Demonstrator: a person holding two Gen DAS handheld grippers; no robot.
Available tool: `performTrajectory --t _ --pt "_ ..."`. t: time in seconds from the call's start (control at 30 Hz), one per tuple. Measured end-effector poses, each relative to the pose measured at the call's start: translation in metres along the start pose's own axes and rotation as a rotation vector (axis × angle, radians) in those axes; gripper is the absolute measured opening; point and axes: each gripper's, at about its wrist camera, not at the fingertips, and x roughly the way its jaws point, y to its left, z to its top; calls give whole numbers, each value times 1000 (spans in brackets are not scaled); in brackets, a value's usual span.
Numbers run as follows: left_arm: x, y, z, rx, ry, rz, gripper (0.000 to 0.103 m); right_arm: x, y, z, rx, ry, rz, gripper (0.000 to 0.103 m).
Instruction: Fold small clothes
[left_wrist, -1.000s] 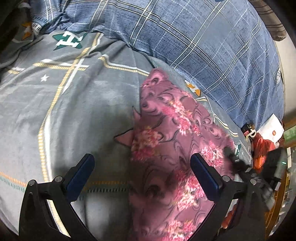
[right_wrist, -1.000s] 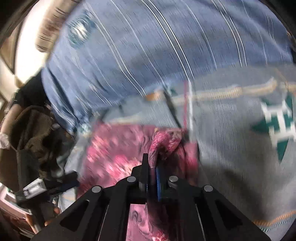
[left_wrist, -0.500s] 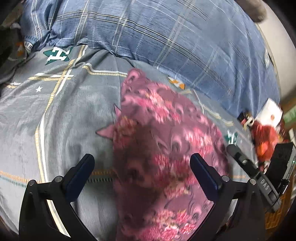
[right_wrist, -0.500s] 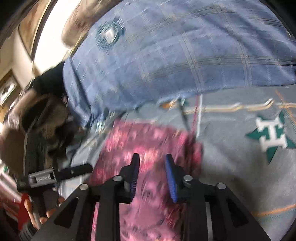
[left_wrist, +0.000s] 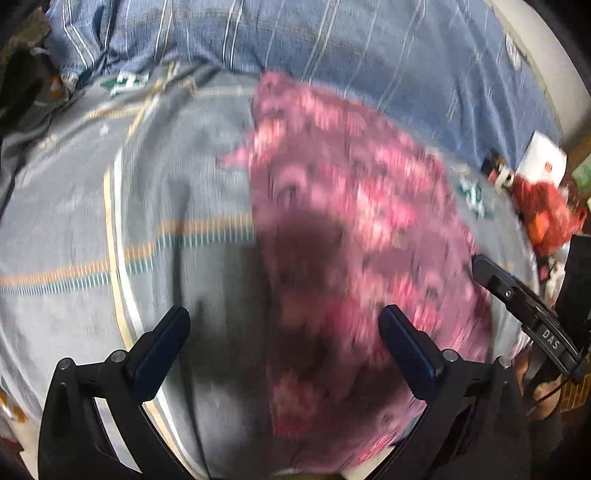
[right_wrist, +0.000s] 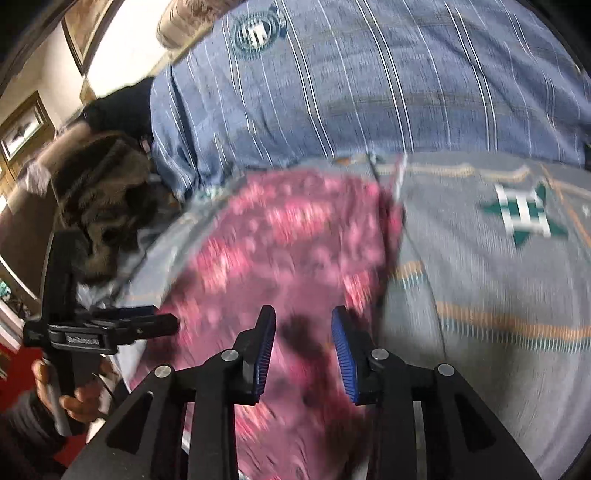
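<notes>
Grey bedding with yellow and teal stripes (left_wrist: 110, 221) fills the lower half of both views, backed by a rumpled blue plaid quilt (right_wrist: 369, 92).

The right gripper (right_wrist: 303, 350) has let go. One second back its blue ribbed pads were pinched tight on a gathered fold of the pink floral garment (right_wrist: 288, 236); half a second back they had parted; now they stand apart with nothing between them, poised above the near part of the cloth. The left gripper (left_wrist: 282, 354) is spread wide, just as it was in both earlier frames, one finger over the bedding and the other over the garment, touching nothing so far as I can tell.

Out from the fingers, the garment now lies spread on the bedding as a broad, roughly rectangular panel. Its straight edge (left_wrist: 258, 258) in the left wrist view runs between the left gripper's fingers. The lifted bunch seen earlier is gone. Both views are motion-blurred, so fine creases cannot be read.

My reading: one fold has just been laid down and released, and both grippers are free to set up the next. The panel looks wide enough to need another fold.

At the bed's edge lie a brown furry item (right_wrist: 107, 192) and some red clutter (left_wrist: 546, 218), well apart from the cloth.
</notes>
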Motion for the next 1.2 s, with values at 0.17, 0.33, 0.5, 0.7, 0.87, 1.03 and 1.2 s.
performTrajectory --t 0.17,0.33,0.5,0.7,0.87,1.03,1.2 --pt "10 -5 -9 10 11 13 103 -8 2 -12 -47 -24 -38 33" --pt "-8 -9 -15 18 5 -31 103 -29 -1 -22 -55 -85 13 38" --pt "15 -12 -28 50 46 19 103 1 -15 -44 -36 3 -51 50" --pt "14 -14 -27 66 36 24 103 -4 -18 -46 -9 -39 -33 51" --pt "13 -15 -27 61 42 28 103 -7 -20 -46 12 -47 -21 51" --pt "4 -7 -28 20 33 -39 103 -21 -24 -45 30 -92 45 50" --pt "5 -1 -34 9 35 -21 103 -12 -25 -49 32 -42 -27 51"
